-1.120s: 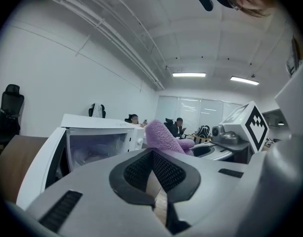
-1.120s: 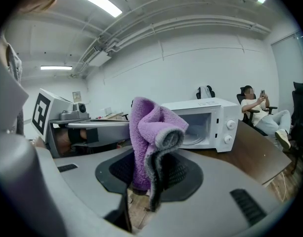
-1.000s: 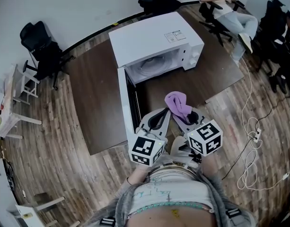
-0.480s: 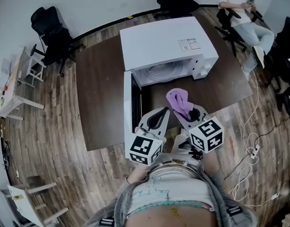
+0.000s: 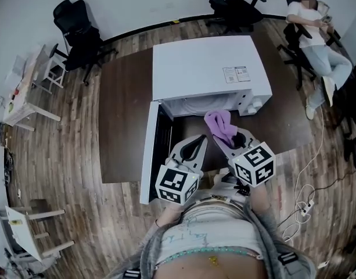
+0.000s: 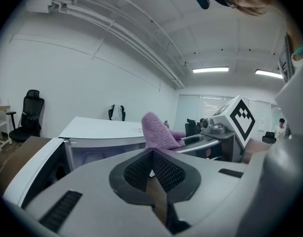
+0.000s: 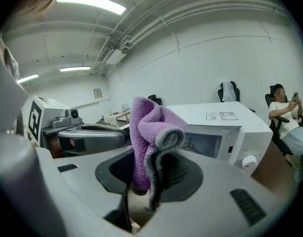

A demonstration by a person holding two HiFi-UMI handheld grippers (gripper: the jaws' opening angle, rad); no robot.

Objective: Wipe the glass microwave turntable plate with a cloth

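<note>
a fluffy purple cloth point(image 7: 150, 127), terry with a grey stitched edge, stands folded up out of the right gripper point(image 7: 152, 168), whose ribbed black pads clamp it. the left gripper point(image 6: 152, 154) has its jaws pressed together on nothing. both are held side by side near the person's body, tilted slightly down toward the boxy white microwave point(image 5: 209, 68) on the dark brown table point(image 5: 122, 121). its door point(image 5: 147, 153) hangs open to the left. the round glass plate point(image 7: 198, 143) lies inside, only faintly seen.
</note>
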